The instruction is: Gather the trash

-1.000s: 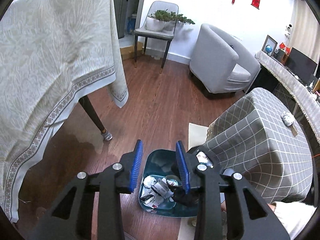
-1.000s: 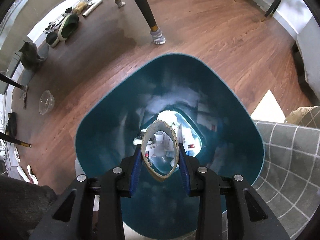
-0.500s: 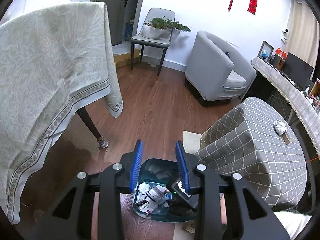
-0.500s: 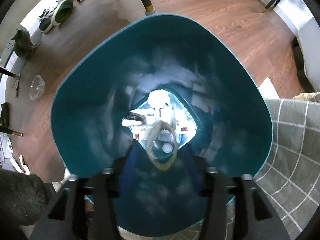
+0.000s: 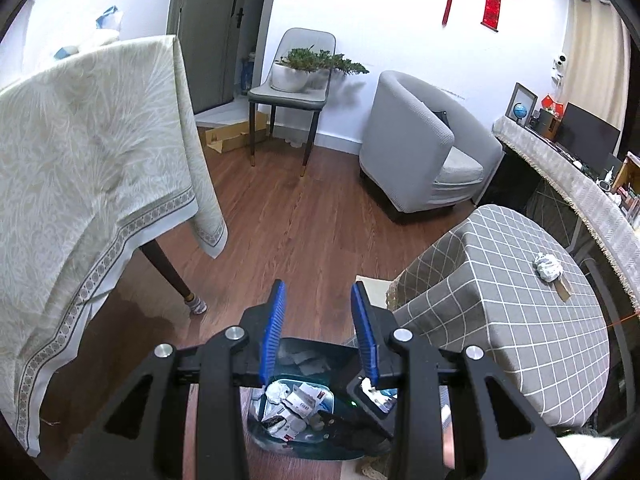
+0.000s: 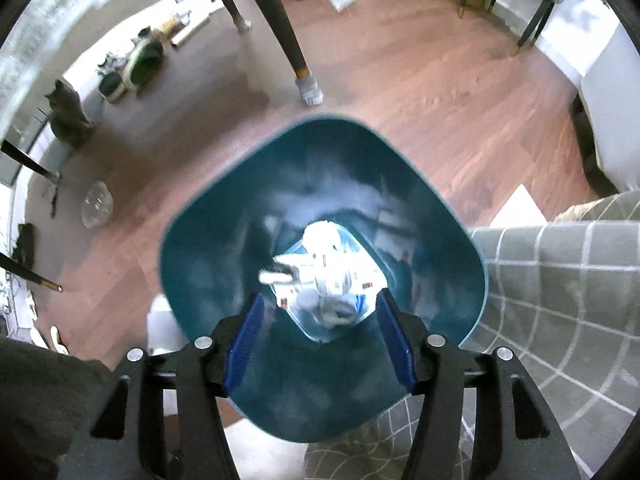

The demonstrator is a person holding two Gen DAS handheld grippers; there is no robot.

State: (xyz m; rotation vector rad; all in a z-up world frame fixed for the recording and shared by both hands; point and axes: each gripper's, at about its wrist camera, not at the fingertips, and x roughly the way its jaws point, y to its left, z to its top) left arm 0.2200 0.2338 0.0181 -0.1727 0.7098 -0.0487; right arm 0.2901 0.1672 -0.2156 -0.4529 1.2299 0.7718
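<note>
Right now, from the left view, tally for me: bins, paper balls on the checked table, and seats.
Bins: 1
Paper balls on the checked table: 1
Seats: 2, a chair and an armchair
Total: 4

The left wrist view looks forward and slantwise down across the room, over its blue fingers [image 5: 276, 332] to the far wall, with the teal bin [image 5: 304, 440] low and near. The right wrist view faces almost straight down into that bin [image 6: 200, 264] from close above. Both share the bin, the wood floor [image 5: 300, 224] and the checked cloth [image 5: 520, 312].
</note>
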